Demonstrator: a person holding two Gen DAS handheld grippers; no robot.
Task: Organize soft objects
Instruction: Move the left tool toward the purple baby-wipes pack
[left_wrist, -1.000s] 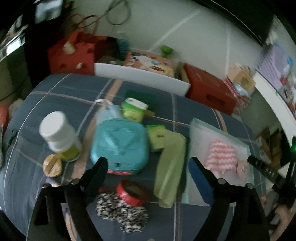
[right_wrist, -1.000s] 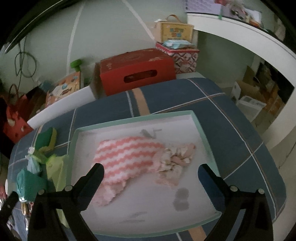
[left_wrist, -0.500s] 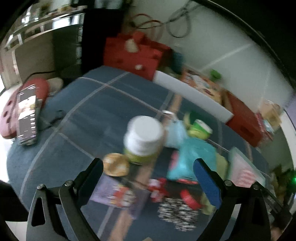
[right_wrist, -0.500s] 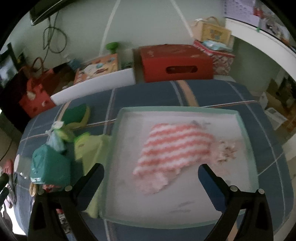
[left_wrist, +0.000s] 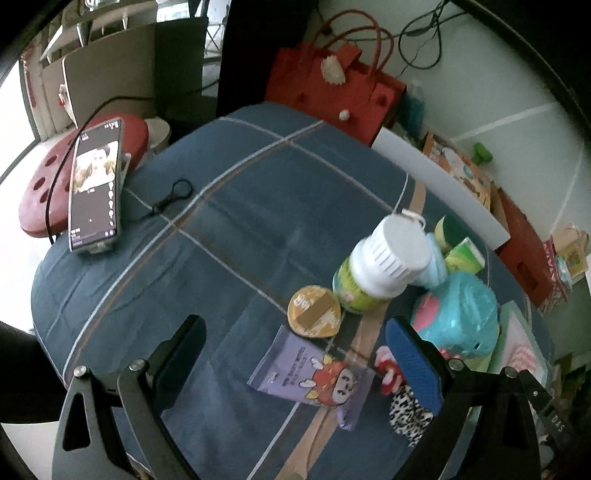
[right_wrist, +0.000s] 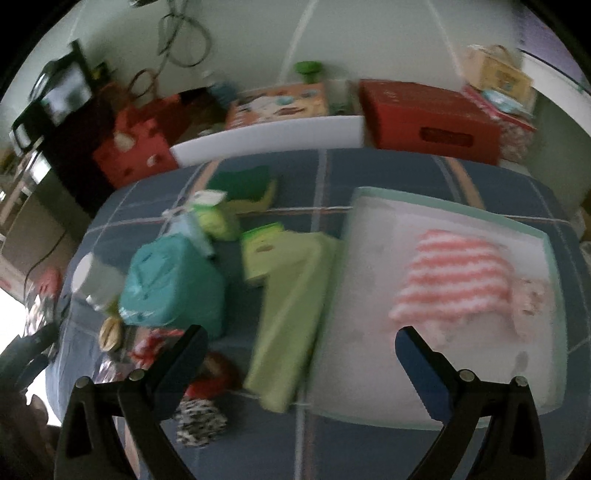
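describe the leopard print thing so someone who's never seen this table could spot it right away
Start at the pale green tray on the blue plaid tablecloth, then move across the folded green cloth beside it to the table's near edge. Just past a red ring lies the leopard-print fabric piece, small and crumpled. It is the only black-and-white spotted item; its neighbours are plain colours.

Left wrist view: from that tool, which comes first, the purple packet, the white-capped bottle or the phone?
1. Purple packet, right between the open left tool's fingers.
2. White-capped bottle, farther ahead, to the right.
3. Phone, farthest, at the table's far left edge.
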